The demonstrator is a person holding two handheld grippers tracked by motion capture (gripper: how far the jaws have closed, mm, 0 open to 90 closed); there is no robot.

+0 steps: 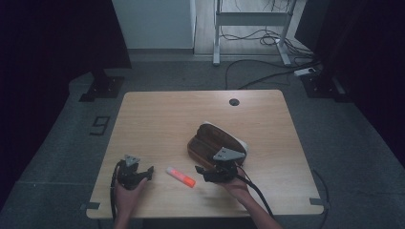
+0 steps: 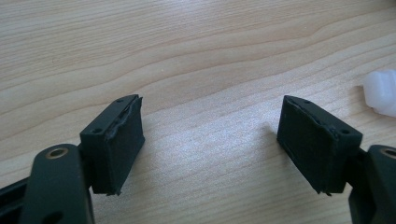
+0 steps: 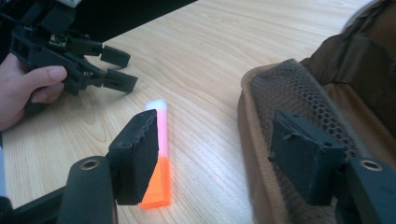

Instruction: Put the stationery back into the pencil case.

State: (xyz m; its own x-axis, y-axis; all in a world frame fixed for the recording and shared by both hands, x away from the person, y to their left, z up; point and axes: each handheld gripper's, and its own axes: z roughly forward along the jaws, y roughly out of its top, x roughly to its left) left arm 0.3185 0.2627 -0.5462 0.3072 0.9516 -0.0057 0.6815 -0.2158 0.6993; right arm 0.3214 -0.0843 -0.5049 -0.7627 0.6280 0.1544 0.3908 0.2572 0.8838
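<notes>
Right claw: your right gripper point(image 1: 203, 171) has its jaws spread wide with nothing pinched. In the right gripper view its point point(image 3: 219, 154) sits over bare table, one pad in front of the marker and the other in front of the pouch's mesh side.
Left claw: your left gripper point(image 1: 145, 172) is spread too, pads well apart and empty. In the left gripper view point(image 2: 210, 140) there's just wood grain between them.
Marker: the orange highlighter point(image 1: 180, 176) lies flat on the table between your two grippers, nearer the front edge. Up close point(image 3: 161, 158) it has an orange body and a pale, whitish cap end pointing toward your left gripper. Not touching either claw. Its white tip pokes in at the right edge of the left gripper view point(image 2: 382, 92).
Pouch: the brown pencil case point(image 1: 215, 140) sits just behind your right gripper, lying open-ish with a pale rim. The right gripper view shows brown mesh fabric point(image 3: 299, 98) with a tan edge, just beside the marker but apart from it.
Writing: can't read any brand or label on the marker or the pouch, too dim and too small. The only readable mark is a dark "9" on the floor point(image 1: 99, 125), left of the table.
Table: light wood top point(image 1: 172, 114), with a round cable hole point(image 1: 233, 101) near the far edge.
</notes>
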